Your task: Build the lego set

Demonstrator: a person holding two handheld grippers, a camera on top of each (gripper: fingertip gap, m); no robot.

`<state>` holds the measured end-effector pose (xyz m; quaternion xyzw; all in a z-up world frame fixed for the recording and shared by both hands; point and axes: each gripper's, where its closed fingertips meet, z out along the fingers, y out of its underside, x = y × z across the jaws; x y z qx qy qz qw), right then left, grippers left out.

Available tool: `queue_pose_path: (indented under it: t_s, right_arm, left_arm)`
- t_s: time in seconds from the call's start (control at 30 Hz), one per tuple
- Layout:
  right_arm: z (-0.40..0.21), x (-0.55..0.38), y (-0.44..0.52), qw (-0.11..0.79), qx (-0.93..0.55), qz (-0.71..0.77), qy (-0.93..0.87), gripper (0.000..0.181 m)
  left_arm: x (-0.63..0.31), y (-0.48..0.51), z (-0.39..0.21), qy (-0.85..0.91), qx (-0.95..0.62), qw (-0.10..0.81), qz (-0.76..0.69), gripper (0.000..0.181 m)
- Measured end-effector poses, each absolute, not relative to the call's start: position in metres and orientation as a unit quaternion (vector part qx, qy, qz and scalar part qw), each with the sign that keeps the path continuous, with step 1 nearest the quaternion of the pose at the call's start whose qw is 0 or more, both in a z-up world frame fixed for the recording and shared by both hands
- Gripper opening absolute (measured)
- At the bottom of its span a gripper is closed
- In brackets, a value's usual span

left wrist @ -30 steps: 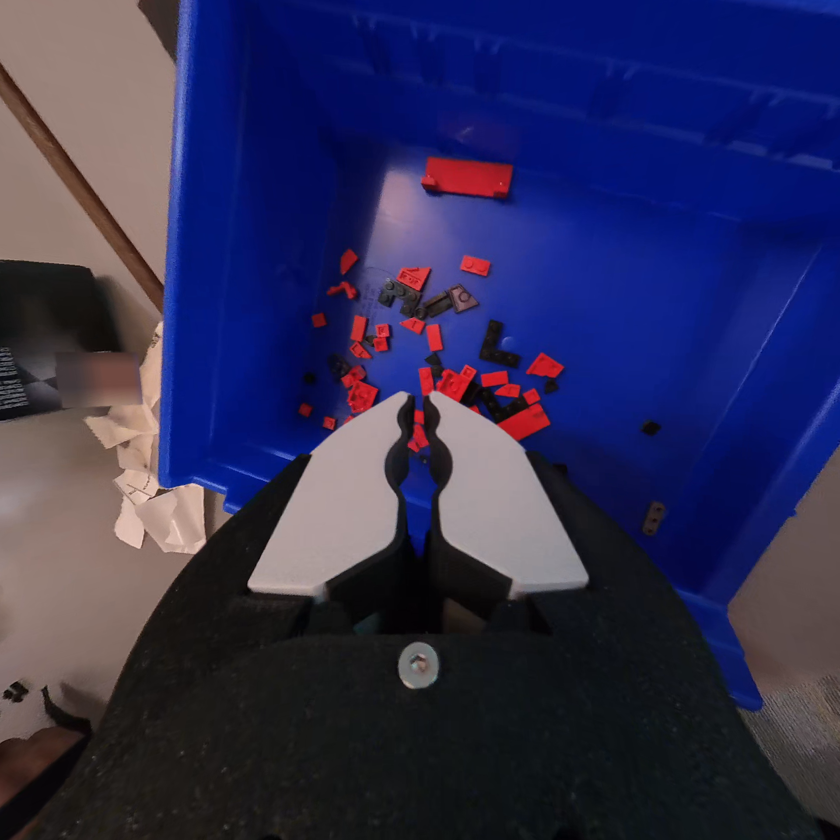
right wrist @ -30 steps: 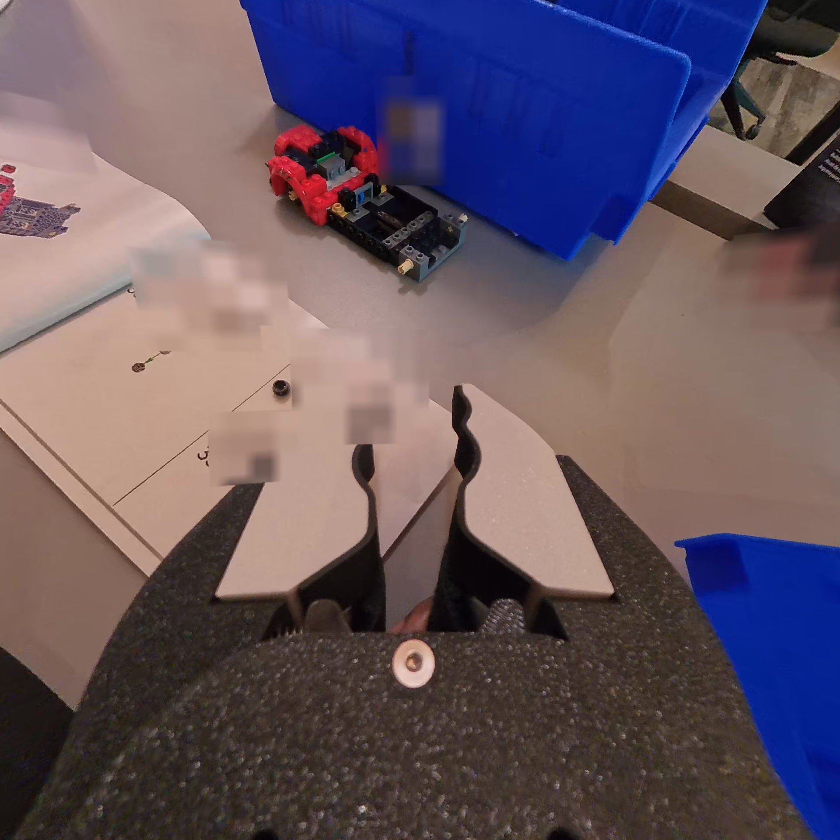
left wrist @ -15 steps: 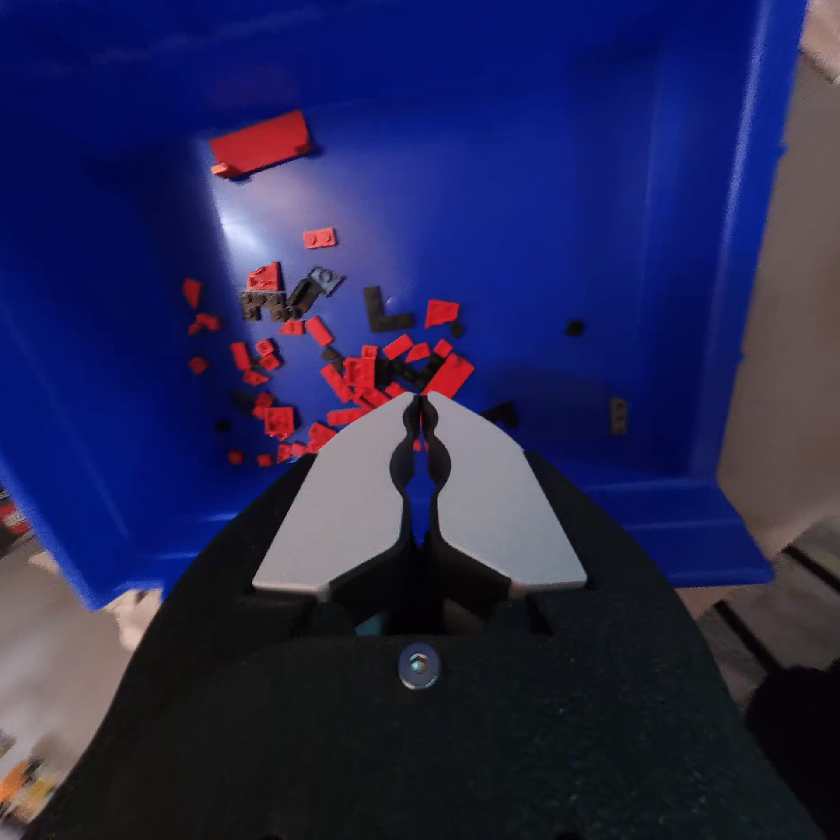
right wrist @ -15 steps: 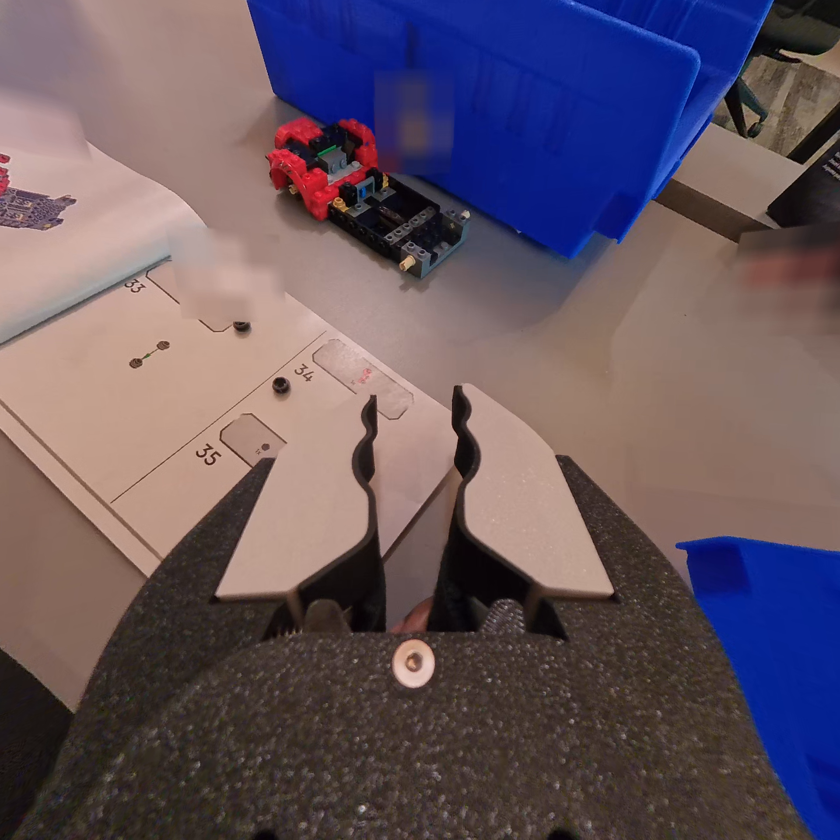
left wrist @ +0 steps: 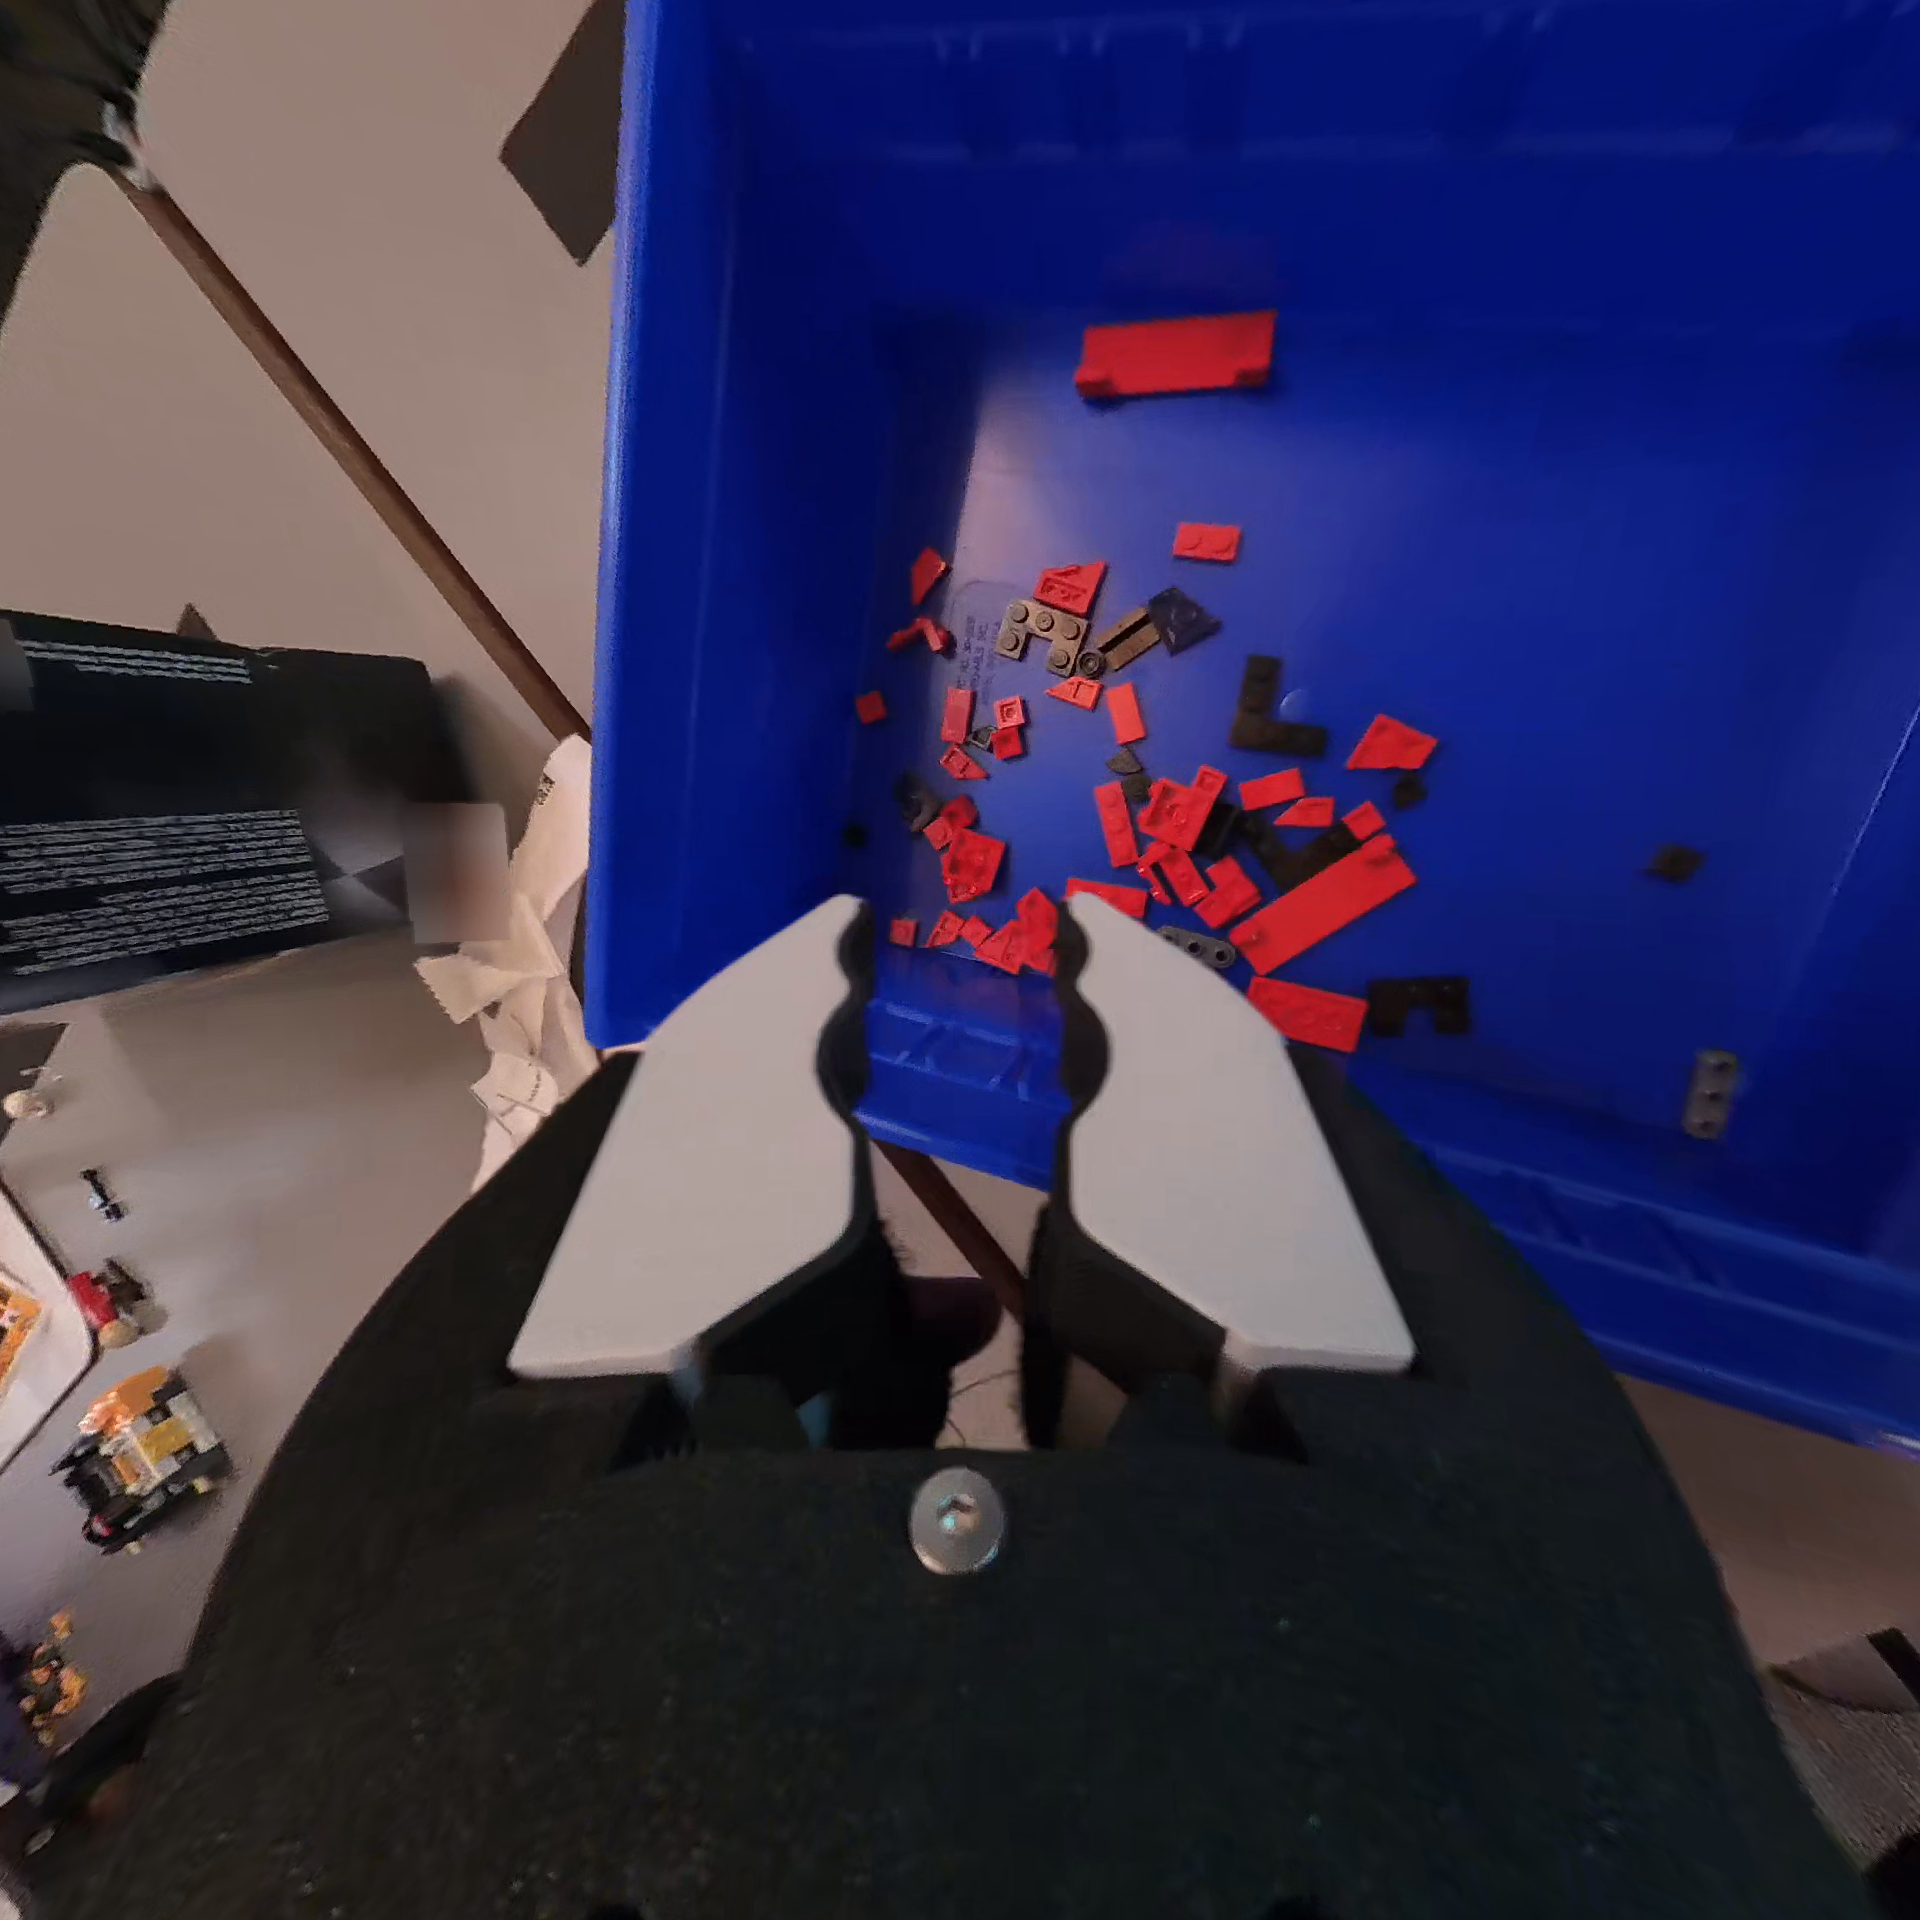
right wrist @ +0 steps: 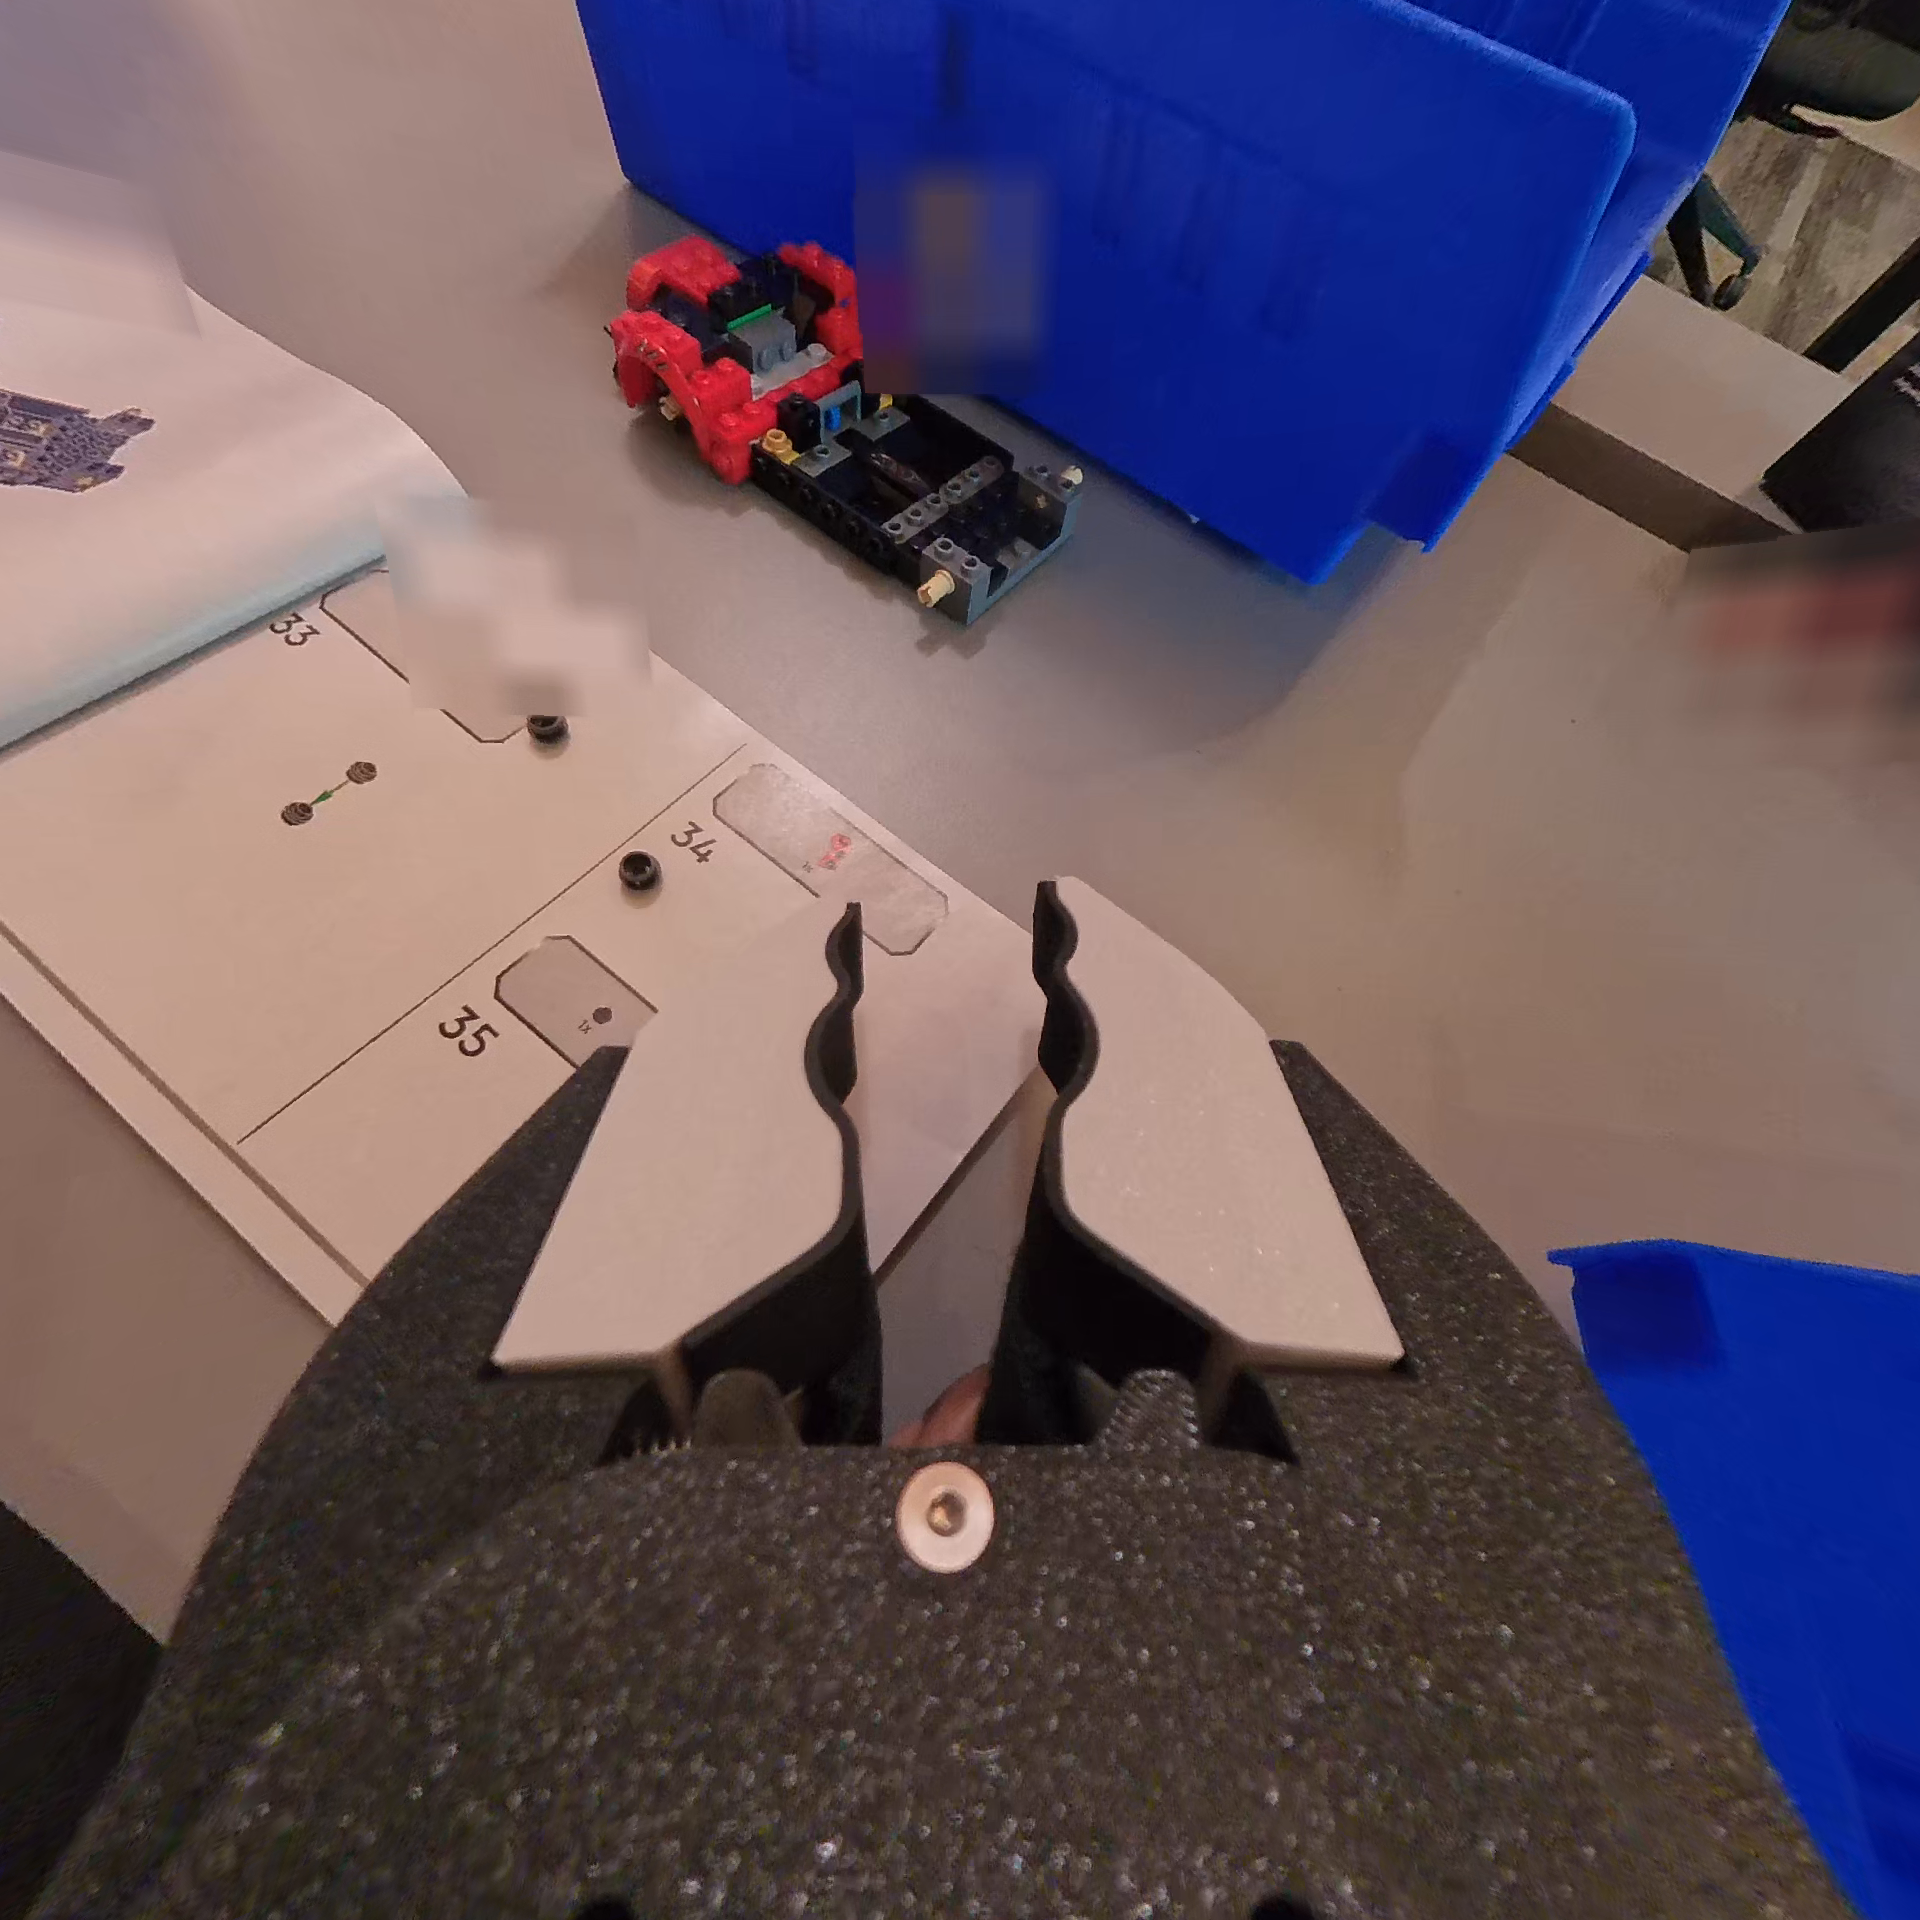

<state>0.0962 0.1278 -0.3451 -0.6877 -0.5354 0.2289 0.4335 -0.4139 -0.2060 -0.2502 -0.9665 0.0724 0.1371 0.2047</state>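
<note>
Picking the next piece from the bin

Left tool [left wrist: 961,914] hovers spread and empty at the blue bin [left wrist: 727,520] rim; loose red and black pieces [left wrist: 1153,800] lie at 12 o'clock. Right tool [right wrist: 945,904] is spread, empty, over the instruction sheet [right wrist: 312,935]; the part-built car [right wrist: 831,426] sits at 12 o'clock. Single out one flat piece, then descend squarely

the left gripper [left wrist: 961,920] has a black, grainy foam-like body, broad and rounded toward the camera. two flat pale grey fingers [left wrist: 717,1143] taper forward, each backed with black and cut with a wavy inner edge. a single silver screw [left wrist: 957,1524] sits in the middle of the body. the right gripper [right wrist: 945,899] is built the same: speckled black body, pale grey fingers [right wrist: 1195,1132] with scalloped black inner edges, and one silver hex screw [right wrist: 943,1515] at the centre
</note>
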Motion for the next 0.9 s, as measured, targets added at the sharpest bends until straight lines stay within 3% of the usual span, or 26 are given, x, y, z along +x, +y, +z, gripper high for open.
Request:
queue_pose_path:
  t_s: [0.1,0.13,0.17,0.2,0.27,0.3,0.4,0.47,0.53,0.57,0.7,0.9]
  right_arm:
    - [-0.345,0.096,0.127,0.433,-0.687,0.229,-0.537,0.032]
    - [-0.345,0.096,0.127,0.433,-0.687,0.228,-0.537,0.031]
    - [-0.346,0.096,0.127,0.433,-0.687,0.228,-0.538,0.031]
    - [-0.346,0.096,0.127,0.433,-0.687,0.227,-0.539,0.031]
    - [-0.346,0.096,0.128,0.432,-0.687,0.223,-0.540,0.031]
    - [-0.347,0.097,0.128,0.432,-0.687,0.222,-0.540,0.031]
    - [-0.347,0.097,0.128,0.432,-0.687,0.221,-0.541,0.031]
    - [-0.347,0.097,0.128,0.431,-0.687,0.220,-0.542,0.031]
    - [-0.348,0.096,0.128,0.430,-0.687,0.219,-0.543,0.031]
    - [-0.348,0.096,0.128,0.430,-0.687,0.219,-0.543,0.031]
    - [-0.348,0.097,0.127,0.431,-0.686,0.218,-0.544,0.031]
    - [-0.348,0.096,0.127,0.430,-0.685,0.219,-0.546,0.031]
  left_arm:
    - [-0.414,-0.205,-0.260,0.063,-0.972,0.187,0.125,0.053]
    - [-0.414,-0.204,-0.263,0.066,-0.973,0.182,0.123,0.046]
    - [-0.412,-0.203,-0.265,0.075,-0.974,0.180,0.119,0.015]
    - [-0.409,-0.201,-0.266,0.086,-0.973,0.184,0.110,0.000]
    - [-0.401,-0.195,-0.267,0.094,-0.973,0.195,0.085,0.000]
    - [-0.399,-0.192,-0.267,0.097,-0.972,0.197,0.079,0.002]
    - [-0.407,-0.190,-0.271,0.101,-0.972,0.180,0.110,0.032]
    - [-0.413,-0.193,-0.277,0.106,-0.975,0.151,0.123,0.036]
    - [-0.419,-0.196,-0.285,0.124,-0.976,0.112,0.136,0.024]
    - [-0.422,-0.197,-0.288,0.146,-0.975,0.089,0.140,0.000]
    - [-0.428,-0.193,-0.300,0.209,-0.969,0.029,0.127,0.000]
    - [-0.450,-0.175,-0.318,0.214,-0.965,-0.022,0.149,0.034]
